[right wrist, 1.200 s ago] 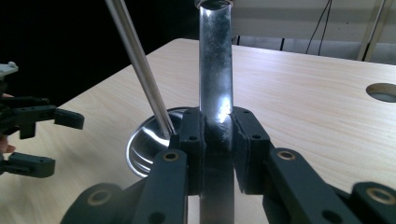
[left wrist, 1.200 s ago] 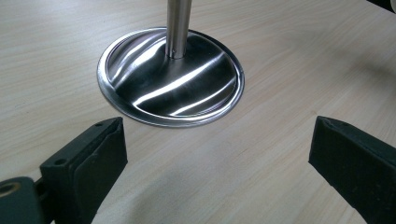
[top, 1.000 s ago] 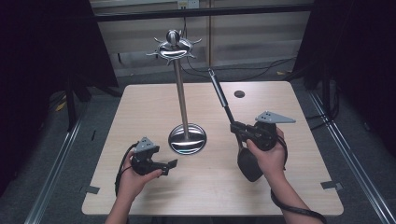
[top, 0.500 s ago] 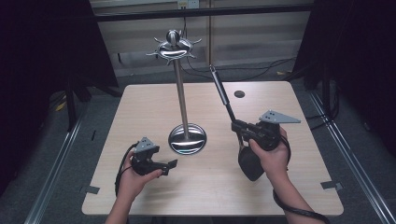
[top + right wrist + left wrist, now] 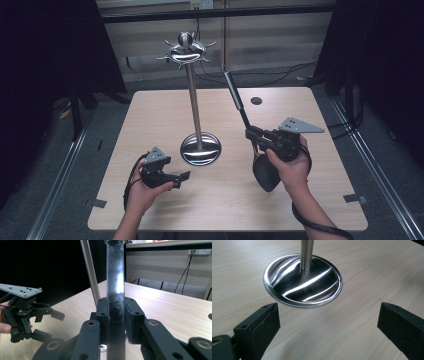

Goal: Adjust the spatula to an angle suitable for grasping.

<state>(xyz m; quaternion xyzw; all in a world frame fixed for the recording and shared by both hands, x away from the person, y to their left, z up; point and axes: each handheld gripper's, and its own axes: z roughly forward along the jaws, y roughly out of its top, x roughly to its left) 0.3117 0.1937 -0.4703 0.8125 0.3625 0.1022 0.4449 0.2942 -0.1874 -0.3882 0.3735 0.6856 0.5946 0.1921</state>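
The right gripper [image 5: 253, 136] clenches the ladle [image 5: 240, 107] handle; the left gripper [image 5: 181, 176] jaws stand released. A tilted handle may strike the stand [image 5: 194, 107] and topple it.

Stand [image 5: 200, 148] mid table [image 5: 320, 210]; ladle [image 5: 265, 172] rt, near edge.

light wooden table [image 5: 165, 107], round steel stand base [image 5: 201, 148] near its middle, dark hole [image 5: 256, 100] in the top
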